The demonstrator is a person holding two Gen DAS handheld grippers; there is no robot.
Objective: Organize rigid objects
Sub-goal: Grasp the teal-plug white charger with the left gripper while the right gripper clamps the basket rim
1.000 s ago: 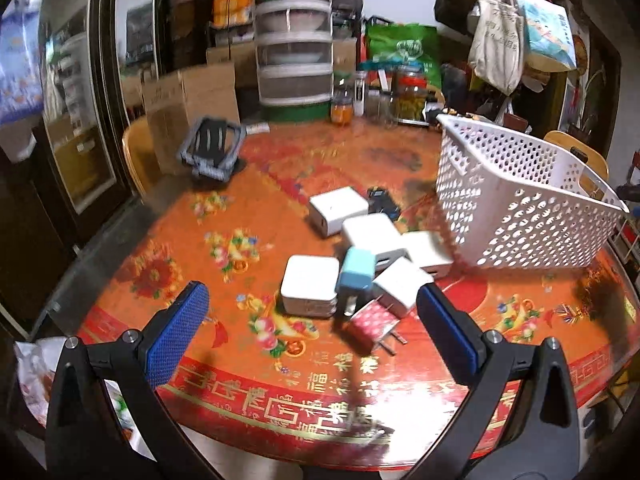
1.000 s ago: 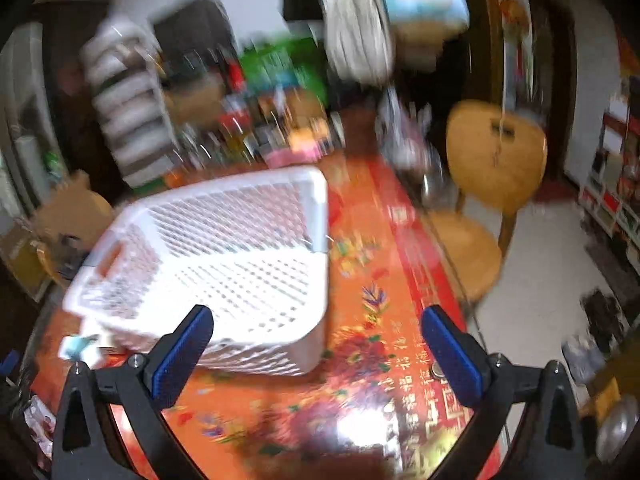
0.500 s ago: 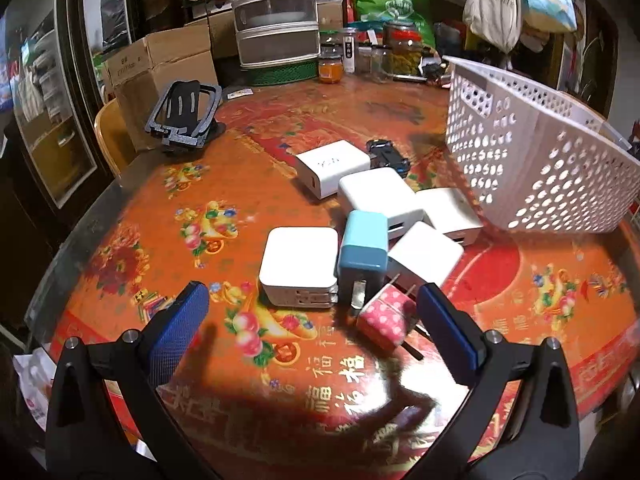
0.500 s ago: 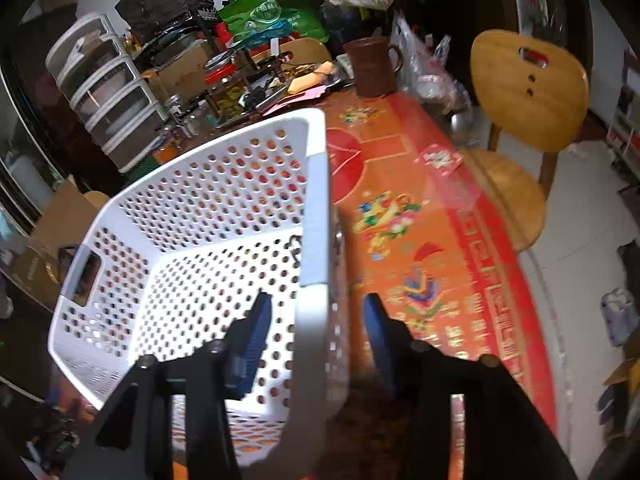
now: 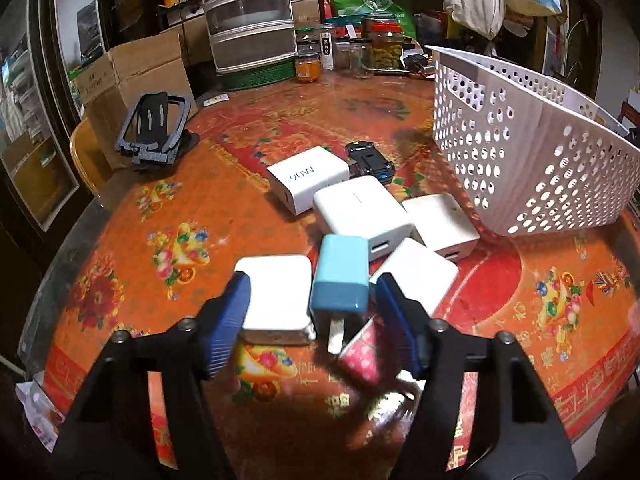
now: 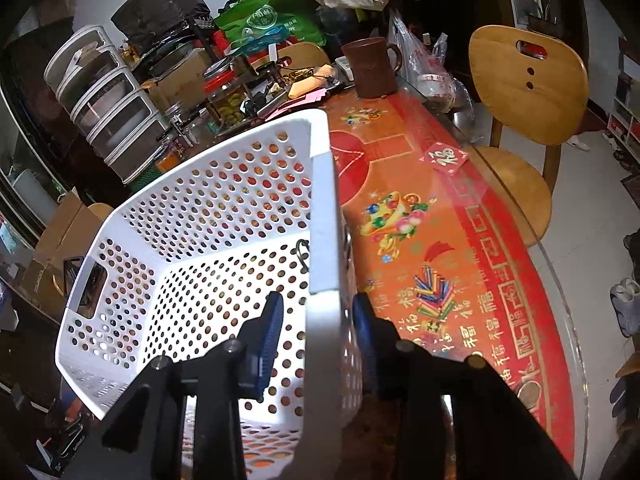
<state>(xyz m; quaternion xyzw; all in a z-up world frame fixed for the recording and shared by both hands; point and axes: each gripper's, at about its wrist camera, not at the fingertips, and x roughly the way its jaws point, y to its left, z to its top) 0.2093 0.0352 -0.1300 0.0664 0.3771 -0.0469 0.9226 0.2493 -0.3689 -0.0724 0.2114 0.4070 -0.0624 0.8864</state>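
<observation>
Several chargers lie clustered on the red patterned table (image 5: 168, 200). My left gripper (image 5: 312, 324) is partly closed, its blue pads on either side of a light blue charger (image 5: 340, 276) and a white charger (image 5: 276, 292); no firm hold shows. A pink charger (image 5: 362, 356) lies below them, other white ones (image 5: 360, 212) behind. My right gripper (image 6: 318, 332) is shut on the wall of the white perforated basket (image 6: 320, 216), which is empty and tilted; the basket also shows in the left wrist view (image 5: 520, 152).
A black phone stand (image 5: 154, 128) and a small black toy car (image 5: 370, 158) are on the table. Jars, a drawer unit (image 5: 248, 20) and boxes crowd the far edge. A brown mug (image 6: 372, 66) and wooden chair (image 6: 524, 92) stand right of the basket.
My left gripper has moved down onto the charger pile and narrowed around the blue and white chargers. My right gripper closed on the basket wall and has held it since.
</observation>
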